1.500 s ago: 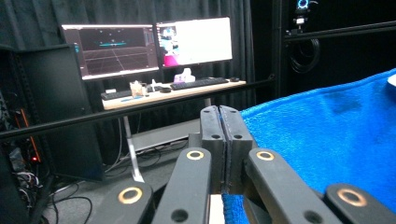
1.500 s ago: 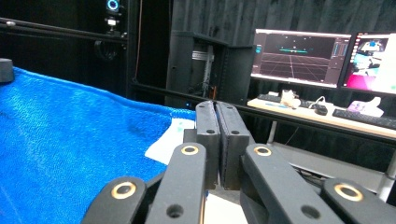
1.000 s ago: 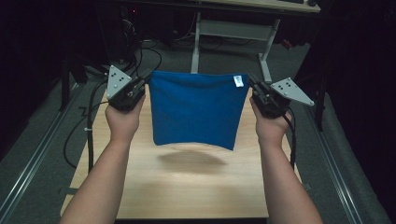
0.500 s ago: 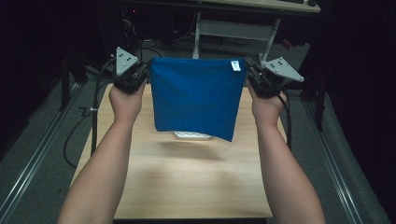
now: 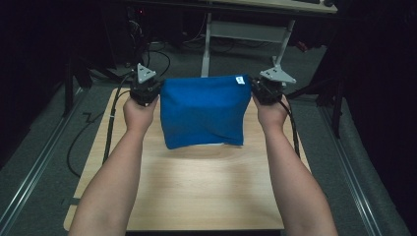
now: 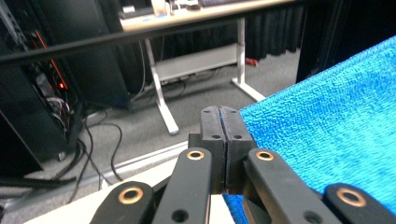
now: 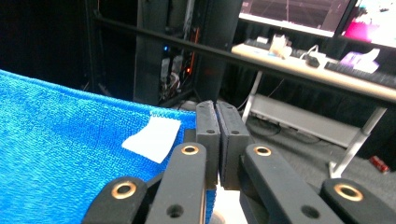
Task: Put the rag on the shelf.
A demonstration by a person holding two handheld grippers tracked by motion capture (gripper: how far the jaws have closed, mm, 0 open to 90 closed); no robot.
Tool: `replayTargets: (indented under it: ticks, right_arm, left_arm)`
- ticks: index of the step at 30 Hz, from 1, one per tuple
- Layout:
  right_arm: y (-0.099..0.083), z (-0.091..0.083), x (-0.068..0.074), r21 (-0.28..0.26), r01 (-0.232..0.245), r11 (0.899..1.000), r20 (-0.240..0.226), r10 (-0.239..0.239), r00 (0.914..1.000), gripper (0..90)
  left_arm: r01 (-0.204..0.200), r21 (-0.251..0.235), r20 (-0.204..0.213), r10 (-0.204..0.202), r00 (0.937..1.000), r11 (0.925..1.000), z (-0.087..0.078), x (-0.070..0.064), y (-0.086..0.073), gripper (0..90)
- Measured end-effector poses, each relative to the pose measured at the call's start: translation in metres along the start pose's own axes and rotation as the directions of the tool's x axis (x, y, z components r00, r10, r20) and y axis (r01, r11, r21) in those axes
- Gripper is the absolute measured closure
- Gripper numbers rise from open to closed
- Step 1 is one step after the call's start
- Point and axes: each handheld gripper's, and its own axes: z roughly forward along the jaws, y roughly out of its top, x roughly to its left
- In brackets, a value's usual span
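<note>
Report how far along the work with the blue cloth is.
Done: both top corners are gripped. The left gripper and the right gripper are each shut on a corner of the blue cloth. In hand: the cloth hangs stretched between them above the wooden table, its lower edge off the surface. Left: probably laying it down or folding it; no fold shows yet.

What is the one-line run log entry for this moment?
left claw: shut on towel | right claw: shut on towel | towel: held up above table
</note>
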Motion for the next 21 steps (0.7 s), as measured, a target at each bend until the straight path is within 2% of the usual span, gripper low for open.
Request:
replayTargets:
  ticks: [1, 4, 6, 9, 11, 15, 17, 21]
  right_arm:
    - [0.000, 0.000, 0.000, 0.000, 0.000, 1.000, 0.000, 0.000, 1.0000, 89.4]
    - [-0.013, 0.008, 0.002, 0.046, 0.013, 0.999, -0.005, -0.013, 0.9999, 89.3]
    - [-0.018, 0.011, 0.003, 0.054, 0.012, 0.998, -0.012, -0.012, 0.9999, 89.3]
    - [-0.025, 0.014, 0.006, 0.069, 0.013, 0.998, -0.016, -0.012, 0.9998, 89.3]
    - [-0.031, 0.016, 0.006, 0.083, -0.005, 0.997, -0.024, 0.007, 0.9997, 89.3]
    - [-0.040, 0.020, 0.007, 0.102, -0.005, 0.995, -0.026, 0.008, 0.9996, 89.3]
    - [-0.051, 0.023, 0.008, 0.120, -0.005, 0.993, -0.027, 0.008, 0.9996, 89.3]
    - [-0.064, 0.023, 0.008, 0.138, -0.029, 0.990, -0.036, 0.034, 0.9988, 89.3]
  left_arm:
    - [0.000, 0.000, 0.000, 0.000, 1.0000, 1.0000, 0.000, 0.000, 0.000, 89.9]
    - [0.011, 0.036, 0.009, -0.011, 0.9999, 0.9993, 0.007, 0.000, -0.015, 89.8]
    - [0.014, 0.064, 0.016, -0.015, 0.9997, 0.9979, 0.009, 0.000, -0.021, 89.8]
    - [0.015, 0.080, 0.019, -0.017, 0.9997, 0.9967, 0.011, -0.001, -0.031, 89.8]
    - [0.021, 0.094, 0.025, -0.023, 0.9994, 0.9954, 0.013, -0.001, -0.037, 89.8]
    - [0.024, 0.115, 0.035, -0.028, 0.9990, 0.9930, 0.016, -0.003, -0.048, 89.8]
    - [0.026, 0.133, 0.045, -0.032, 0.9985, 0.9907, 0.018, -0.005, -0.058, 89.8]
    - [0.032, 0.141, 0.055, -0.040, 0.9977, 0.9895, 0.020, -0.007, -0.066, 89.8]
